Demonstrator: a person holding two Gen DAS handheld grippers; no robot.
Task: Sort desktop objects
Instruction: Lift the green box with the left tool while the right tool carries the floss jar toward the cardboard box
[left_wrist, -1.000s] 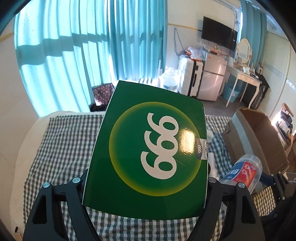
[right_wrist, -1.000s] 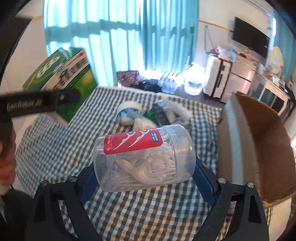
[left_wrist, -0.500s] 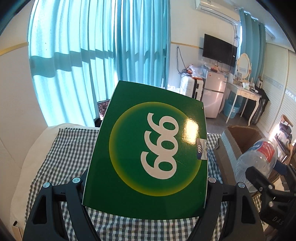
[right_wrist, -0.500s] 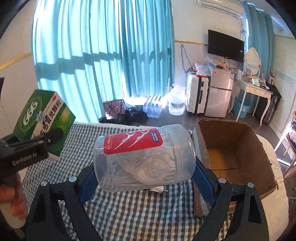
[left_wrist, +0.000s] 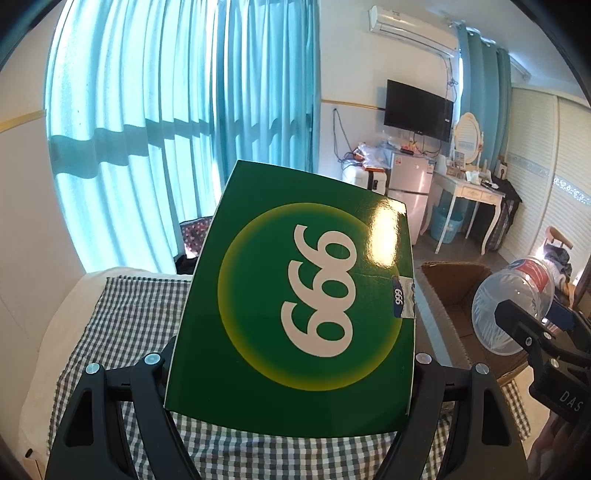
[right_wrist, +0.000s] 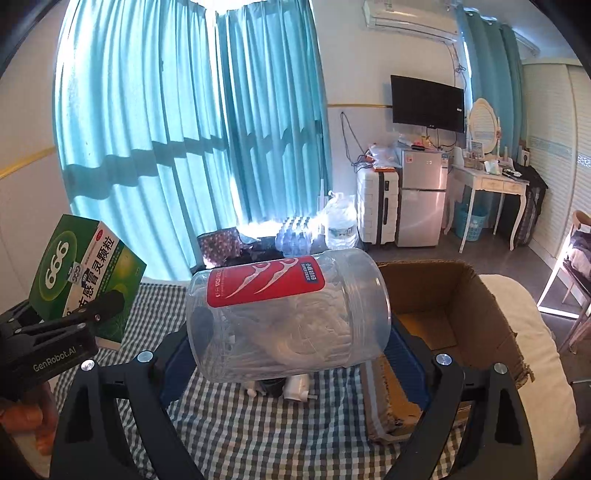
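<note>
- Left gripper (left_wrist: 291, 354) clamps green 999 box (left_wrist: 299, 295), held up over checked cloth (left_wrist: 122, 317).
- Right gripper (right_wrist: 291, 354) grips clear floss-pick jar (right_wrist: 288, 314), near cardboard box (right_wrist: 476, 332) on right.
- Box interior looks empty; neither item dropped yet.
- Small bits left on cloth under jar, can't ID.

A flat green cardboard box (left_wrist: 295, 295) with big white "999" in a yellow ring, up in the air. A clear round plastic jar (right_wrist: 288, 314) with a red label, full of white floss picks, lying sideways near an open brown cardboard box (right_wrist: 476, 317).
</note>
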